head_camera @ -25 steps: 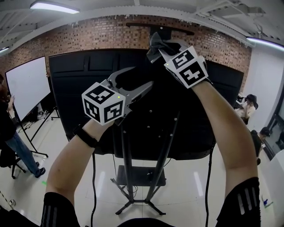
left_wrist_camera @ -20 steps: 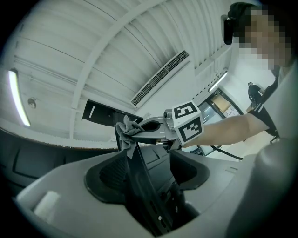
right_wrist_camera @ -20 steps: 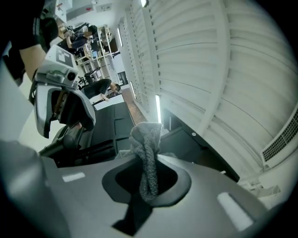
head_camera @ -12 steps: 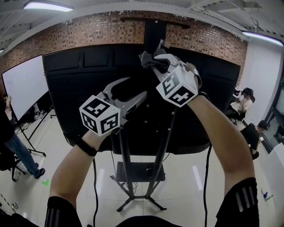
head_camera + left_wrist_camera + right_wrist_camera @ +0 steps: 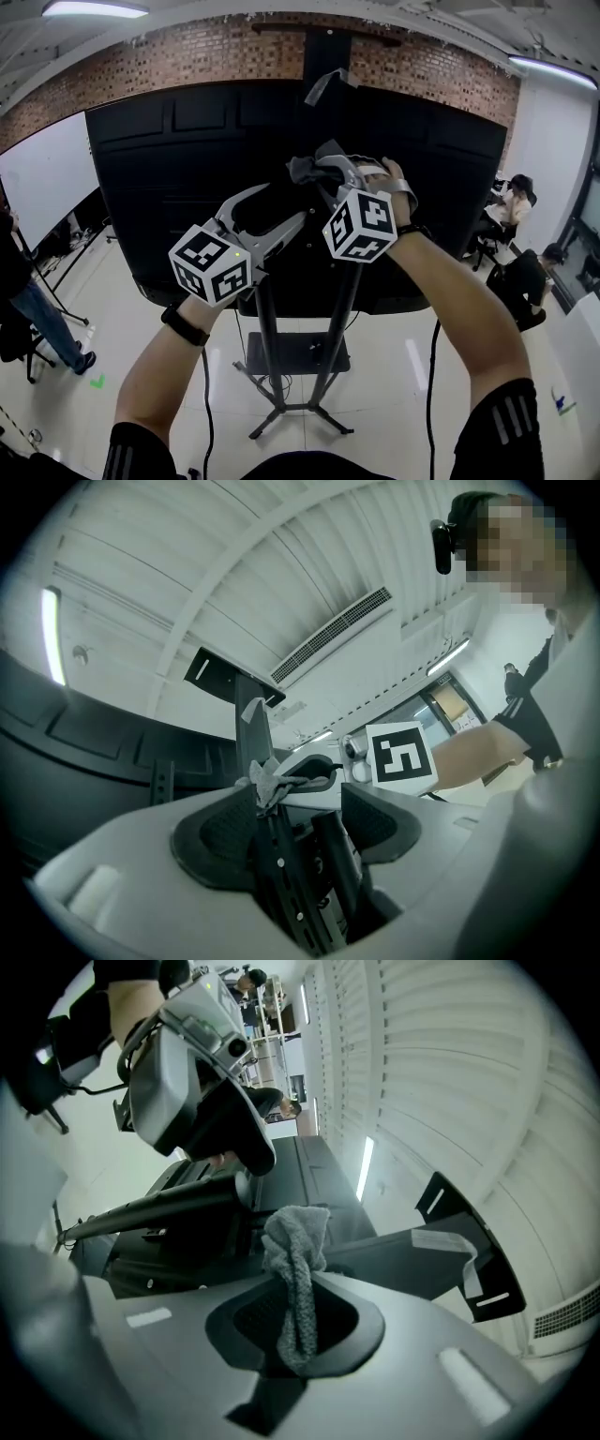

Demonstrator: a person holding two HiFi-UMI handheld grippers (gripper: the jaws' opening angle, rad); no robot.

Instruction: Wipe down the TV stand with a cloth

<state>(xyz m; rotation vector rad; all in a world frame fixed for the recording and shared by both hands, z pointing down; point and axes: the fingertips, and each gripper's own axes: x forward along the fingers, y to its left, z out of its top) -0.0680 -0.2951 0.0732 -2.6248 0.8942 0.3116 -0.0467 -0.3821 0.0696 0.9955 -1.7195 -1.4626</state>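
My right gripper [image 5: 319, 178] was clamped on the grey cloth [image 5: 302, 170], held high at the TV stand [image 5: 265, 323]. My left gripper [image 5: 281, 202], at seven o'clock of it, stood apart and empty. I judged the wiping under way, with the stand's lower part at six o'clock left to do.

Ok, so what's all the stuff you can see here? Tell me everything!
flat black TV back panel: one, black, straight ahead
black metal TV stand: one, black, under the panel, feet on the floor
crumpled grey cloth: one, grey, in the right gripper
whiteboard: one, white, far left
brick wall: one, red-brown, behind the panel
other people: three, two far right, one far left
left gripper: one, grey, open, empty
right gripper: one, grey, shut on the cloth
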